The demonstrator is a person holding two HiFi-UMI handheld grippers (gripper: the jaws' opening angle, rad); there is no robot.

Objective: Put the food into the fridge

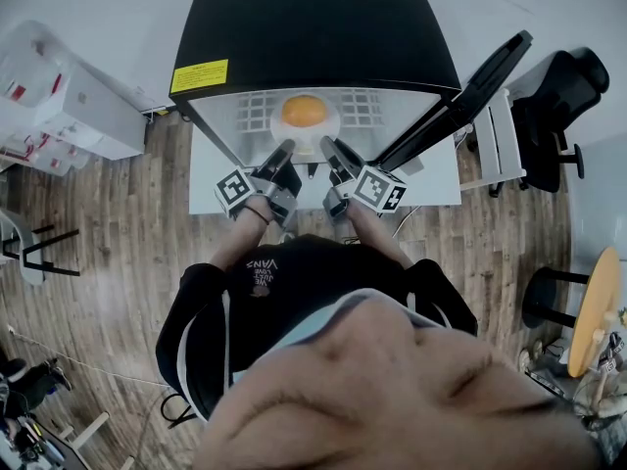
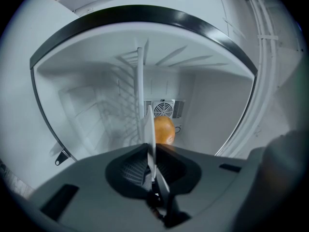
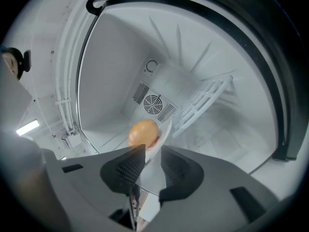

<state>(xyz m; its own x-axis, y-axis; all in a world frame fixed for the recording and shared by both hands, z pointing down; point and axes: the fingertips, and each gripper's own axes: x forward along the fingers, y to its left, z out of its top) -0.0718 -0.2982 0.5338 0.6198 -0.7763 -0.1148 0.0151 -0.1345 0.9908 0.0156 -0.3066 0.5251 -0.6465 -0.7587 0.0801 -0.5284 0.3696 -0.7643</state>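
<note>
Black fridge (image 1: 313, 18) stands with its door (image 1: 460, 96) swung out to the right; white interior, lit. A wire shelf (image 1: 392, 101) spans the compartment, and a round fan grille (image 3: 153, 104) sits low on the back wall. A white plate (image 1: 328, 133) is inside the opening, over the middle of the shelf's front edge; cannot tell whether it rests on the wires or hangs just above them. The person reaches in with both arms, one tool on each side of the plate's near rim. Left hand-held gripper (image 1: 282, 153): in the left gripper view the plate shows edge-on as a thin white blade running straight out from between the jaws, and the left hand-held gripper (image 2: 150, 151) is clamped narrow on that rim, pads pressed against it. Right hand-held gripper (image 1: 333, 153): in the right gripper view the rim lies between the jaws, but they stand apart, the gap wider than the plate is thick, so the right hand-held gripper (image 3: 152, 151) has no firm hold. Food (image 1: 304, 111): one rounded orange-yellow piece on the plate's centre, in front of the fan grille, beyond the fingertips in both gripper views.
</note>
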